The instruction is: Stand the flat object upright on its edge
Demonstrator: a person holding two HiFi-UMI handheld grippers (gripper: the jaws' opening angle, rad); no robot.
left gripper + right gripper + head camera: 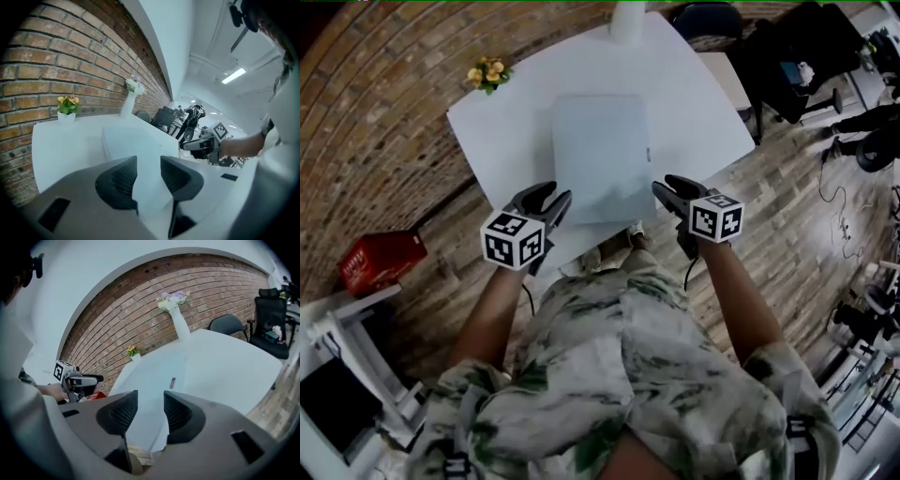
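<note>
A flat, pale rectangular slab (600,155) lies face-down on the white table (694,103), its near edge close to the table's front edge. My left gripper (557,194) hovers just off the slab's near left corner, jaws open, nothing between them. At the near right corner my right gripper (666,185) is likewise open and empty. The left gripper view looks over the left gripper (149,176) along the slab (136,140) toward the right gripper (199,145). The right gripper view shows the right gripper (151,411), the slab (159,378) ahead and the left gripper (84,379) across.
A small pot of yellow flowers (488,73) stands at the table's far left corner, a tall white vase (626,21) at the far edge. A red box (380,261) lies on the wooden floor to the left. Dark chairs (797,66) stand at the right.
</note>
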